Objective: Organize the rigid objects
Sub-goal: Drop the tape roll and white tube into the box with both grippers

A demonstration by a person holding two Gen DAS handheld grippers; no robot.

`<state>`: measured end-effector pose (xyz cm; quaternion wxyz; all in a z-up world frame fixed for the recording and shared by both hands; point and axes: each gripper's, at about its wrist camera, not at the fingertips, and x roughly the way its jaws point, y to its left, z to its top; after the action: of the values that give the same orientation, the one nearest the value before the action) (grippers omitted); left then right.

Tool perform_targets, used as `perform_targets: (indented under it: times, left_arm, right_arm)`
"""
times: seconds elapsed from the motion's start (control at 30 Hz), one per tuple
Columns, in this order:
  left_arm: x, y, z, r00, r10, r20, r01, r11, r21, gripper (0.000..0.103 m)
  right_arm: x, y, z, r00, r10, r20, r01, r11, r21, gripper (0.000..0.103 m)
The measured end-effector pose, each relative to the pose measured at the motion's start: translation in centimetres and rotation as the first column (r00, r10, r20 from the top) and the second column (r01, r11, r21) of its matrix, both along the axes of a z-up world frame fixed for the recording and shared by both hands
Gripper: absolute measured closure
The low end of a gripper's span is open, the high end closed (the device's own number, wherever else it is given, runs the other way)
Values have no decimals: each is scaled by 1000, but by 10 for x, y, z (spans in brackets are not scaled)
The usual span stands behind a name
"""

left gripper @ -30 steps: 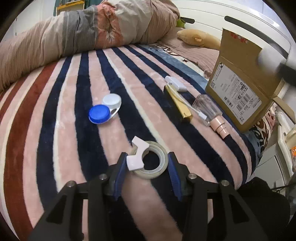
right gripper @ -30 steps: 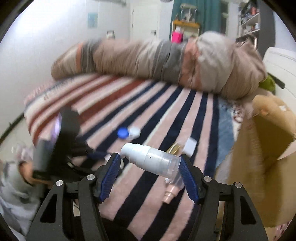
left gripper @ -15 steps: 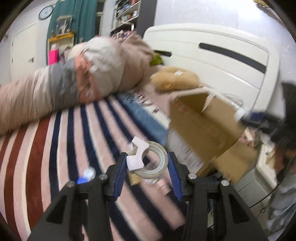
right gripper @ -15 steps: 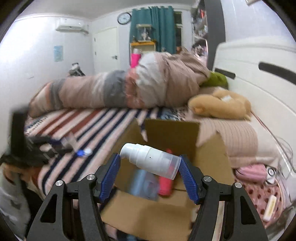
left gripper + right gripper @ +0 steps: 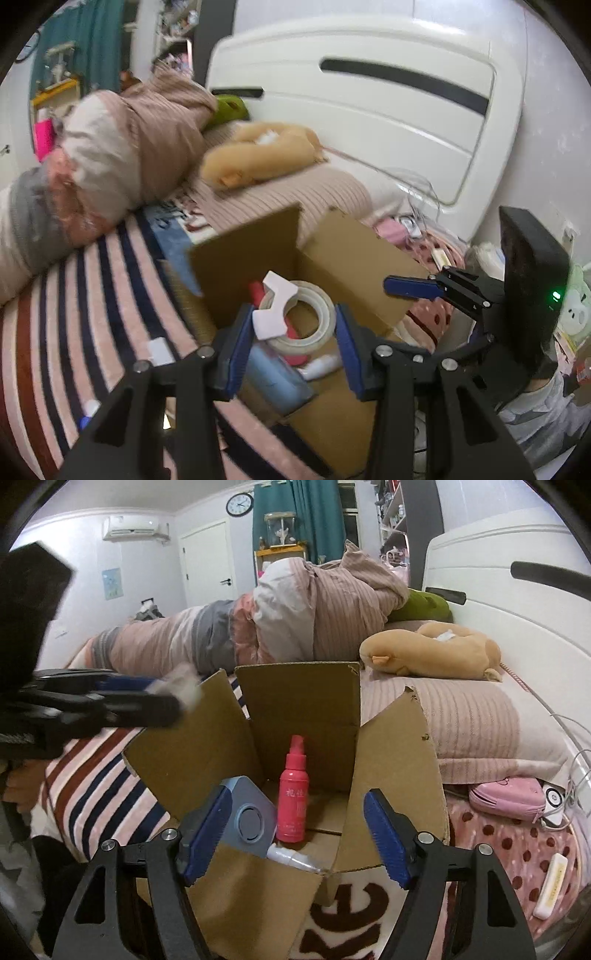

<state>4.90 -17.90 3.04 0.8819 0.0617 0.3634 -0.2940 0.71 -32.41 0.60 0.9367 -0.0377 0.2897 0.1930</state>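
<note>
An open cardboard box [image 5: 295, 705] stands on the bed's edge. Inside it are a pink spray bottle [image 5: 293, 805] standing upright, a grey-blue case [image 5: 247, 818] and a white pump bottle [image 5: 291, 858] lying on the bottom. My right gripper [image 5: 297, 797] hangs over the box with its jaws opening and nothing between them. My left gripper [image 5: 291, 317] is shut on a tape roll [image 5: 314, 317] with a white cutter, held above the box [image 5: 354, 254]. In the right wrist view the left gripper [image 5: 162, 694] comes in from the left, blurred.
A rolled duvet [image 5: 295, 620], a tan plush toy [image 5: 432, 650] and a ribbed pillow [image 5: 461, 720] lie behind the box, in front of the white headboard [image 5: 369, 110]. A pink pouch [image 5: 506, 797] and cables lie at the right. Small items [image 5: 160, 350] lie on the striped blanket.
My left gripper lifted the tape roll off the striped blanket and carried it over the box. My right gripper brought the white pump bottle to the box, widened and let it drop in.
</note>
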Motion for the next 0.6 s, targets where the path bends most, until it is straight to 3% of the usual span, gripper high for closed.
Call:
perform_targets:
  times: [0.23,0.3,0.6]
  left_arm:
    - [20,-32,-19,994,-28,-110,34,998,54,62]
    - [22,-33,-21,994,-16,-110,24,997,76,51]
    - [13,6,-10,996,33,-79,-31,999,23,42]
  right_arm:
    - [-6,3,-3,999,43,23,-42,999,-30,31]
    - [-5,3,-5,999,40,18,-39,999,-36,31]
    - [-8,14,3,999,44,19,-43,999,-33,31]
